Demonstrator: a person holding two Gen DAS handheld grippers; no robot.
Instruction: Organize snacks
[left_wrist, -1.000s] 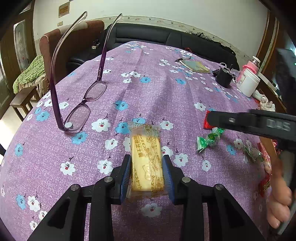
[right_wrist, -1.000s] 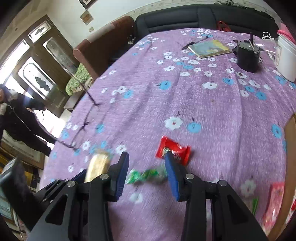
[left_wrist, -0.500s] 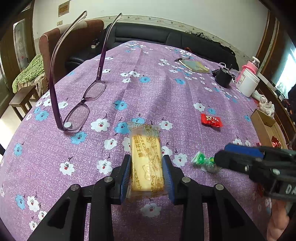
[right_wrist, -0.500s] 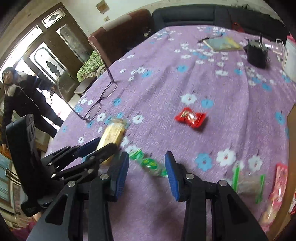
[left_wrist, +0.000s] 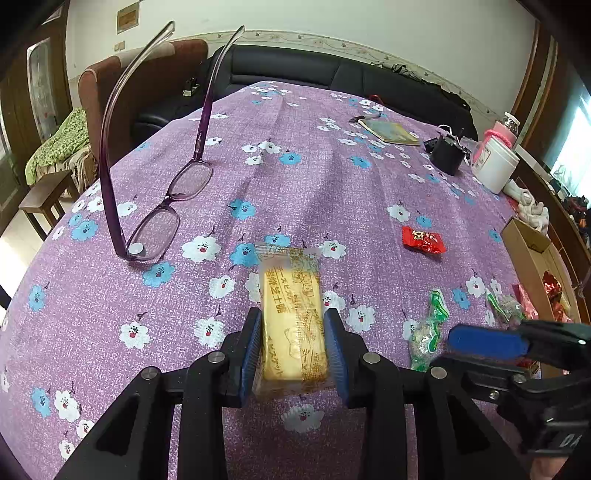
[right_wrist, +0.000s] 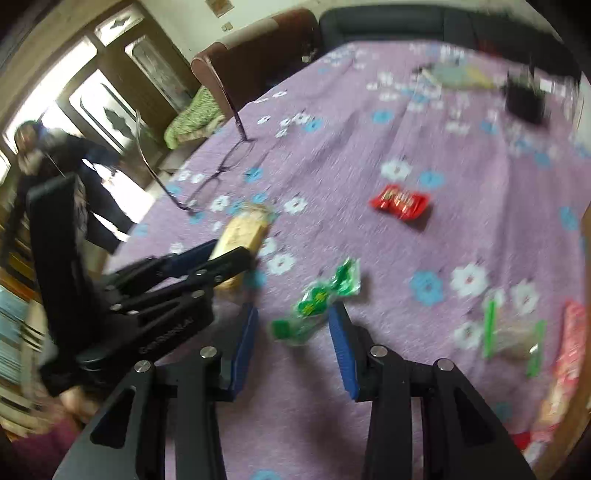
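Left gripper (left_wrist: 293, 347) angled downward, clamping the yellow biscuit packet (left_wrist: 291, 317).

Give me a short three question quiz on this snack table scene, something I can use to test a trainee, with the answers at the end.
1. True or false: the left gripper is shut on the yellow biscuit pack.
2. Which snack lies between the open fingers of the right gripper? A) red candy B) green candy C) the biscuit pack
3. Fill in: the purple glasses rest lenses down on the ___ tablecloth.

Key
1. True; both pads press its sides.
2. B, the green candy; the pads stand apart from it. The red candy lies farther up the table.
3. Purple, with a flower print.
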